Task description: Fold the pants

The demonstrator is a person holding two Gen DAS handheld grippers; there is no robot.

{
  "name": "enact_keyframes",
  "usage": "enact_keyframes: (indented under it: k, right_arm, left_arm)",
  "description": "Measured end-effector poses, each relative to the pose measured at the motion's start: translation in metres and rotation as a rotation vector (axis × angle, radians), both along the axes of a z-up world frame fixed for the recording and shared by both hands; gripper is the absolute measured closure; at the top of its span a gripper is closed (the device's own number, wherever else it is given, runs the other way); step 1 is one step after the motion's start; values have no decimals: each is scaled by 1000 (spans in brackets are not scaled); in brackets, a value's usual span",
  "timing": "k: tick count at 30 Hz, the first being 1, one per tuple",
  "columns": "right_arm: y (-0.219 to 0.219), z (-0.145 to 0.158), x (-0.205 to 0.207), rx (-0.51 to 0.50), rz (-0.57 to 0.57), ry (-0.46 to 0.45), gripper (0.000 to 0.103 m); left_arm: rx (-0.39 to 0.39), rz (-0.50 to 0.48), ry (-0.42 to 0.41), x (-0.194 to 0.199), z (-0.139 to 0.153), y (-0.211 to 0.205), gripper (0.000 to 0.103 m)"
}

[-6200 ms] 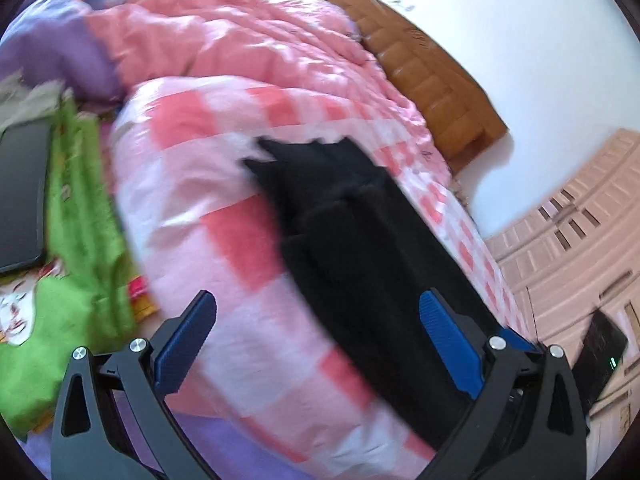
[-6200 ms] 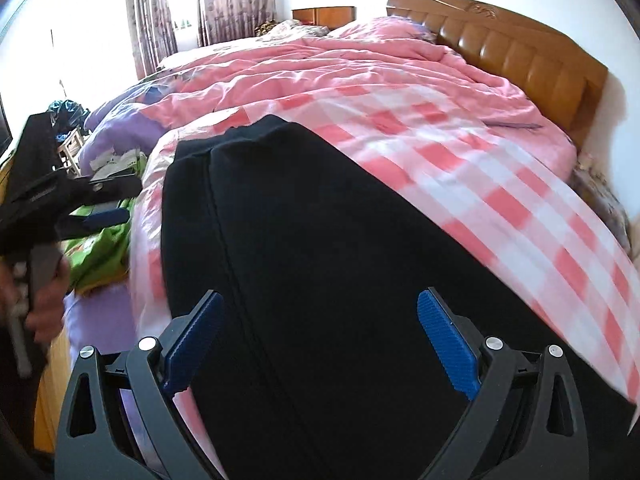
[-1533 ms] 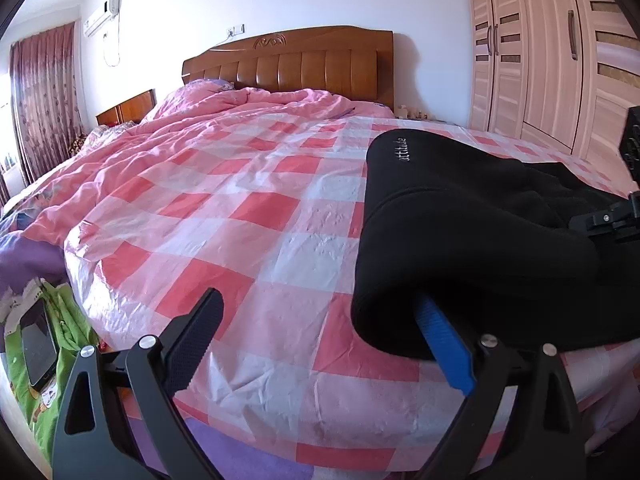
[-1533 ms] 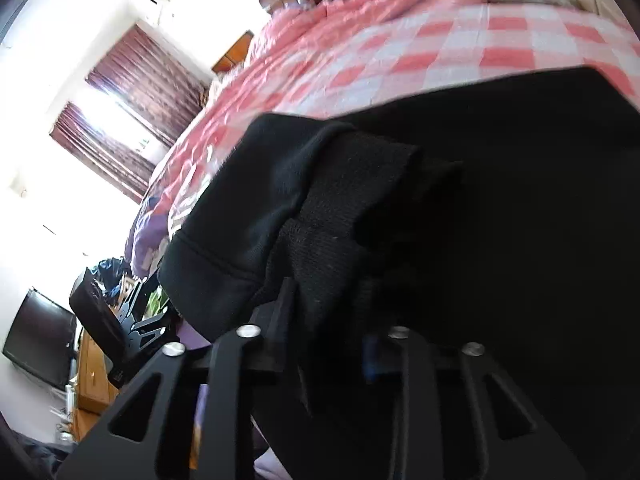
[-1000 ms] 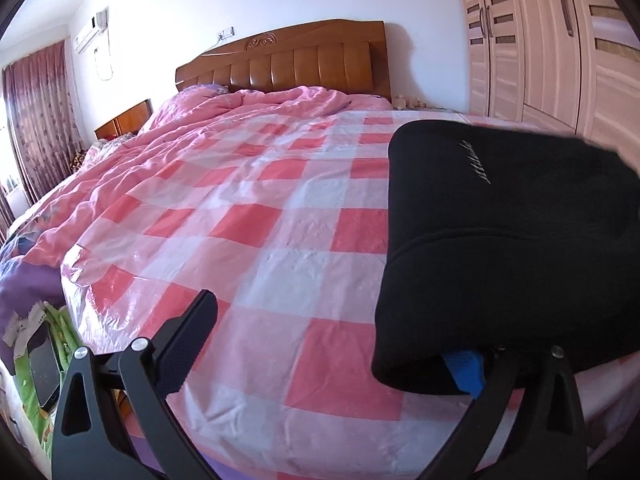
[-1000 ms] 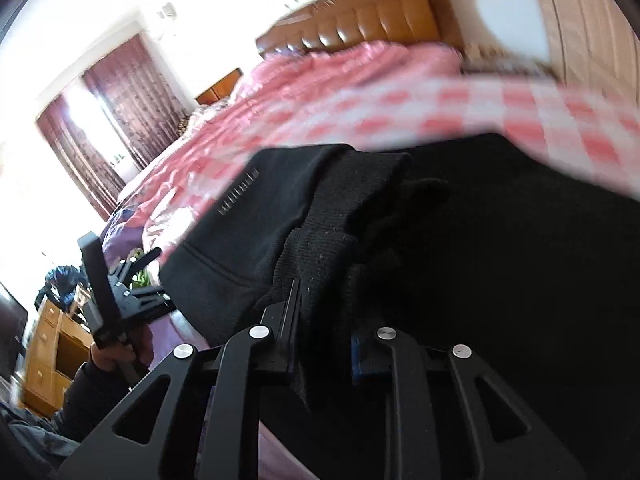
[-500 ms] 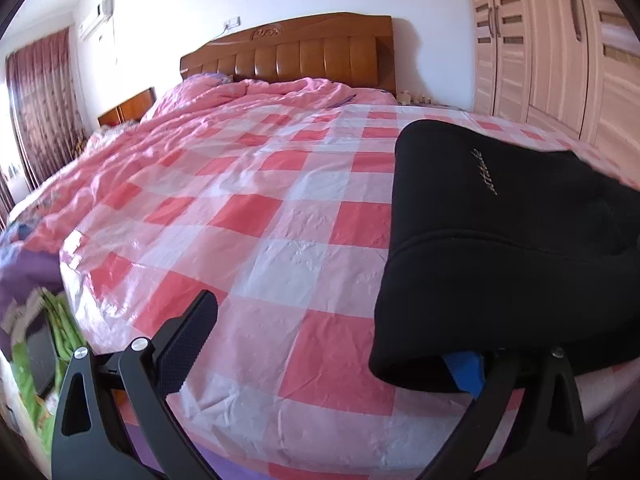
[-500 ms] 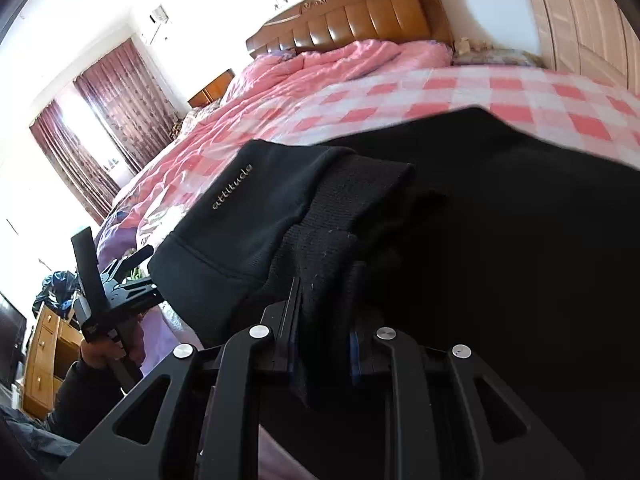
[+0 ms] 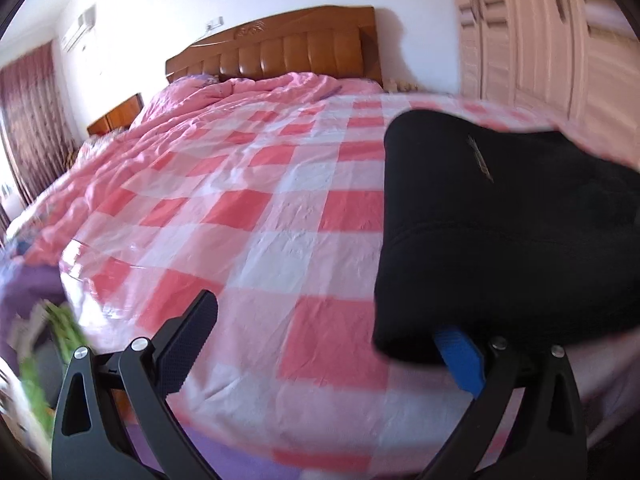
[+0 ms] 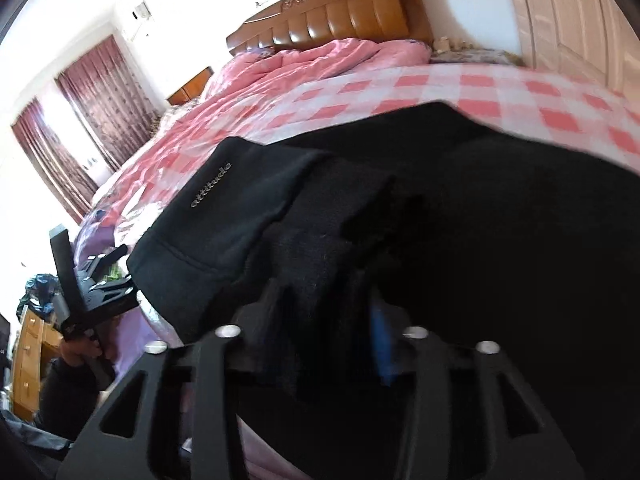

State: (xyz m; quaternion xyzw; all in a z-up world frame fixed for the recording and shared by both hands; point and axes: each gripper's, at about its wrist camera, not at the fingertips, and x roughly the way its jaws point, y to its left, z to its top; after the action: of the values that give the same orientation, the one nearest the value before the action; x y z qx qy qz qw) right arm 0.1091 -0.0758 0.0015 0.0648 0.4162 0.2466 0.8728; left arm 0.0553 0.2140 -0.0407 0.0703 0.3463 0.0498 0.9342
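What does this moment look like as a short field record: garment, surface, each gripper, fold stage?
garment: black fleece pants, folded over, small lettering near one edge
surface: pink-and-white checked quilt on a bed with a wooden headboard
left gripper: jaws wide apart, one blue pad tucked under the fold's edge, no pinch
right gripper: jaws opening, black cloth between them
fold stage: fold laid on the quilt, being let go

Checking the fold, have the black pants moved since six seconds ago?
Yes. The black pants, previously spread lengthwise over the checked quilt, are now folded into a bundle at its near edge.
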Motion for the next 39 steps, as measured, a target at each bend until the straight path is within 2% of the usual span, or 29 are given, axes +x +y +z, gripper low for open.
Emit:
enact_keyframes:
  k: [2, 4, 6, 9, 11, 13, 16, 17, 18, 19, 20, 22, 24, 25, 28, 30, 32, 35, 37, 39]
  right_arm:
    - [-4, 14, -9, -41, -16, -69, 48]
    - [-1, 26, -16, -91, -11, -134, 48]
    - [9, 34, -22, -117, 16, -191, 48]
    - [37, 38, -19, -126, 95, -232, 48]
    - [58, 35, -17, -169, 135, -254, 48]
    - [77, 28, -16, -236, 175, -264, 48]
    - [82, 9, -16, -326, 196, -251, 48]
    - [80, 2, -16, -334, 203, -238, 47]
    - [73, -5, -16, -300, 211, -238, 46]
    - [68, -8, -15, -276, 205, -238, 42]
    - [64, -11, -12, -249, 202, -227, 41]
    - [60, -13, -5, -212, 197, -201, 40]
    - [61, -12, -5, -224, 198, -206, 39]
    - [60, -12, -6, -214, 196, -203, 39]
    - [56, -15, -5, -170, 181, -184, 38]
    - [58, -14, -6, -179, 179, -187, 38]
    - [57, -14, -6, -180, 175, -184, 37]
    - [57, -15, -7, -173, 173, -186, 37]
    - [56, -16, -7, -165, 173, -186, 37]
    - [56, -16, -7, -155, 173, -182, 37]
  left_arm:
    - [61, -55, 13, -22, 9, 0, 2]
    - [67, -105, -7, -43, 25, 1, 2]
    - [-18, -154, -100, -61, 61, 2, 2]
    - [-133, -198, -213, -53, 101, -8, 2]
    - [-188, -251, -203, -31, 106, -27, 2]
    - [-203, -300, -170, -7, 96, -51, 2]
    - [-210, -334, -74, 23, 62, -76, 2]
    - [-207, -336, -42, 29, 48, -79, 2]
    - [-195, -330, -7, 34, 35, -82, 2]
    - [-145, -311, 21, 40, 19, -85, 2]
    - [-104, -310, 12, 40, 9, -86, 1]
    - [-124, -300, 17, 42, 10, -82, 1]
    - [-70, -244, 44, 46, 17, -82, 4]
    - [-82, -228, 40, 47, 31, -81, 5]
    - [-263, -290, -41, 56, 82, -78, 3]
    - [-304, -312, -24, 83, 95, -87, 2]
    - [-321, -329, 47, 118, 89, -100, 2]
    - [-338, -286, 175, 172, 59, -98, 2]
    - [-289, -259, 223, 194, 34, -93, 2]
    - [-189, -234, 200, 201, 25, -95, 2]
